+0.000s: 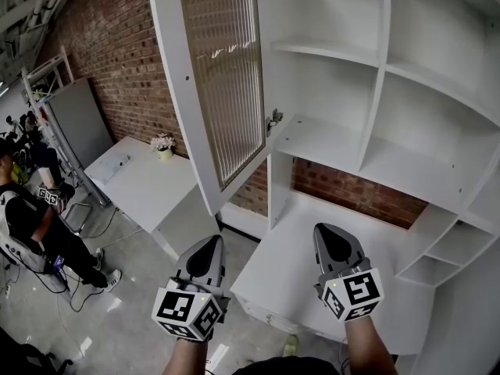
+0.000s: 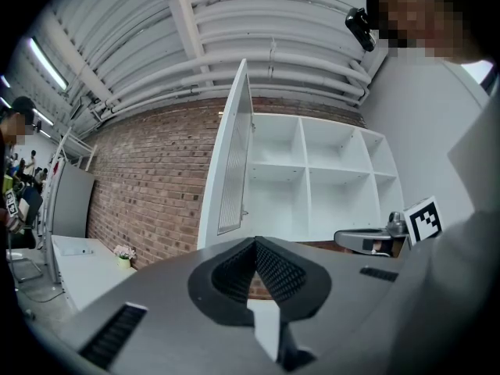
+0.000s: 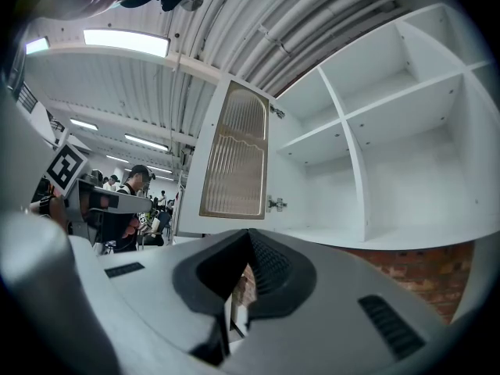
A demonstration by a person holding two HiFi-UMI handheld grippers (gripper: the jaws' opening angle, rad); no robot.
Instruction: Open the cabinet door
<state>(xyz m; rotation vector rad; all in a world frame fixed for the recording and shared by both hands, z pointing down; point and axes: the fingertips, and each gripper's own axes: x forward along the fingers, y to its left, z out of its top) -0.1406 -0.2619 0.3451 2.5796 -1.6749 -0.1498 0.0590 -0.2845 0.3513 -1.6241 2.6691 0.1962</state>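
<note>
Holding both claws level before the white cabinet (image 1: 373, 76), we have the left claw (image 1: 209, 244) with its jaws pressed together on nothing, and the right claw (image 1: 332, 231) pressed together in the same way, nothing between its jaws. The cabinet door (image 1: 223, 76) hangs at the cabinet's left side, swung wide open so that it stands out from the cabinet toward us; it is a white frame around a ribbed glass panel. A metal hinge (image 1: 274, 120) sits on the cabinet's left wall, just beside the door's hinged edge. Inside the cabinet we see white shelves and upright dividers. Neither claw touches the door: the left claw is below the door's lower end and apart from it, and the right claw is below the cabinet's open compartments, over the white desk (image 1: 301, 233) that runs under the cabinet. A brick wall (image 1: 117, 45) runs behind the cabinet. Left of the cabinet stands a second desk (image 1: 141, 186) with a small flower pot (image 1: 162, 145) against the bricks, and further left a person (image 1: 31, 217) sits
</note>
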